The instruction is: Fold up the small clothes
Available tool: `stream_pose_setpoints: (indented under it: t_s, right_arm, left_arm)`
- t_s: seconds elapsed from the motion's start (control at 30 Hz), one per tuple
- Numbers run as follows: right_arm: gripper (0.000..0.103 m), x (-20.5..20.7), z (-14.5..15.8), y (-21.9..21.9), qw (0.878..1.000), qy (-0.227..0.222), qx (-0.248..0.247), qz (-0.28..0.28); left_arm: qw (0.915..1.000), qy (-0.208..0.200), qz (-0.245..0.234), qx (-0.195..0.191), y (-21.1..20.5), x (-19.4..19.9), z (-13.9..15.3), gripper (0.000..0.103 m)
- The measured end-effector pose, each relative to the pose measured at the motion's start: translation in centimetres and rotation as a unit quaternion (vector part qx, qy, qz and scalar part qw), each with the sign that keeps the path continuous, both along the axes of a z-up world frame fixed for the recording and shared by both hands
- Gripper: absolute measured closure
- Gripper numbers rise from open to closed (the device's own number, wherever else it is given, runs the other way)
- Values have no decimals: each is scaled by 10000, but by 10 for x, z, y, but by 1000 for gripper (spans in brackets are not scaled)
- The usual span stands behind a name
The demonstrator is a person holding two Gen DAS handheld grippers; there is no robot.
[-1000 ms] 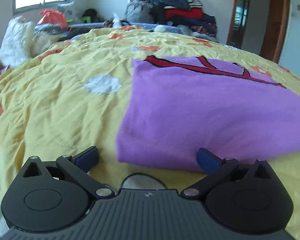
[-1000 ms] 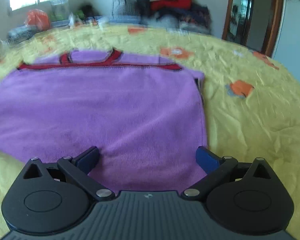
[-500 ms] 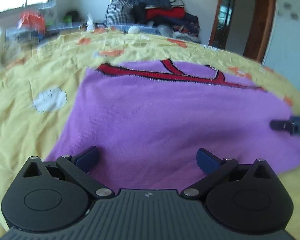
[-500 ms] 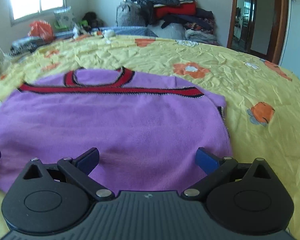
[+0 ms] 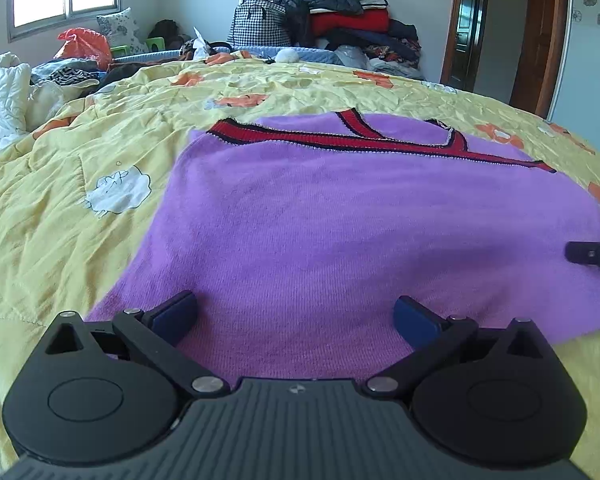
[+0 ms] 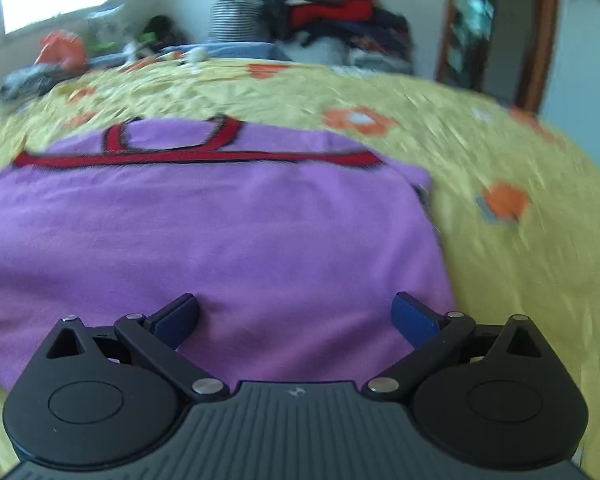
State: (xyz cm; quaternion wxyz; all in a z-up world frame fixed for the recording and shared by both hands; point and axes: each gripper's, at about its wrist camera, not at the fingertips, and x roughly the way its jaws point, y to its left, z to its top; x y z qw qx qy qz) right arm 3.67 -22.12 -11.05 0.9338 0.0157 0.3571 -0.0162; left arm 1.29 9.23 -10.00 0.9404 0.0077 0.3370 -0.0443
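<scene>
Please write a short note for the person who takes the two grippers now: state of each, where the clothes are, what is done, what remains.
Left gripper: open, empty, over the near hem.
Right gripper: open, empty, over the near right part.
Purple sweater: flat on the yellow bedspread, red collar trim at the far end.
Done: appears partly folded.
Left: probably the last fold from the near edge.

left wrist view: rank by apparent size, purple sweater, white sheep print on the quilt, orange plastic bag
1. purple sweater, by far the largest.
2. and 3. white sheep print and orange plastic bag look about alike; the bag lies much farther back, so no firm ranking between them.
</scene>
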Motion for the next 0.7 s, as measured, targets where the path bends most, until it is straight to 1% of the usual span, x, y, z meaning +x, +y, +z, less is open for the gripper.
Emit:
stream_pose_setpoints:
  t_s: [0.07, 0.13, 0.23, 0.27, 0.3, 0.33, 0.37, 0.4, 0.47, 0.57, 0.6, 0.63, 0.7]
  right_arm:
    - [0, -4, 4, -5, 9999, 67, -57, -104]
    - [0, -9, 10, -2, 9998, 86, 73, -151]
    - [0, -15, 12, 11, 9995, -53, 278, 122]
    - [0, -15, 8, 16, 9997, 22, 150, 186]
    - [0, -14, 0, 19, 9997, 121, -131, 154]
    - [0, -17, -1, 15, 9998, -20, -86, 158]
    - [0, -17, 0, 9, 9999, -19, 53, 97]
    - [0, -17, 1, 6, 10000, 31, 2, 26]
    - [0, -19, 6, 5, 10000, 12, -55, 82]
    - [0, -30, 11, 9, 9993, -279, 61, 238]
    - [0, -33, 12, 12, 9987, -383, 136, 306]
    - [0, -36, 12, 17, 9980, -478, 187, 367]
    - [0, -39, 13, 28, 9962, -665, 196, 533]
  left_arm:
    - [10000, -3, 4, 7, 0, 0, 0, 0]
    - [10000, -13, 5, 12, 0, -1, 0, 0]
    - [10000, -26, -3, 45, -1, -1, 0, 0]
    - [10000, -18, -20, 50, -1, -1, 0, 0]
    - [10000, -2, -48, 33, 0, -1, 1, 0]
    - [9999, 20, -108, 9, 2, -1, 2, 0]
    - [9998, 49, -194, -28, 4, -2, 4, 0]
    - [9996, 59, -252, -149, 10, -4, 8, 0]
    - [9984, -8, -369, -428, 26, -3, 18, 0]
    - [9981, -246, -329, -463, 59, 15, 39, 0]
    - [9977, -237, -291, -565, 72, 27, 44, 0]
    - [9962, -217, -342, -768, 86, 41, 47, 0]
    - [9888, -290, -603, -1335, 113, 71, 49, 0]
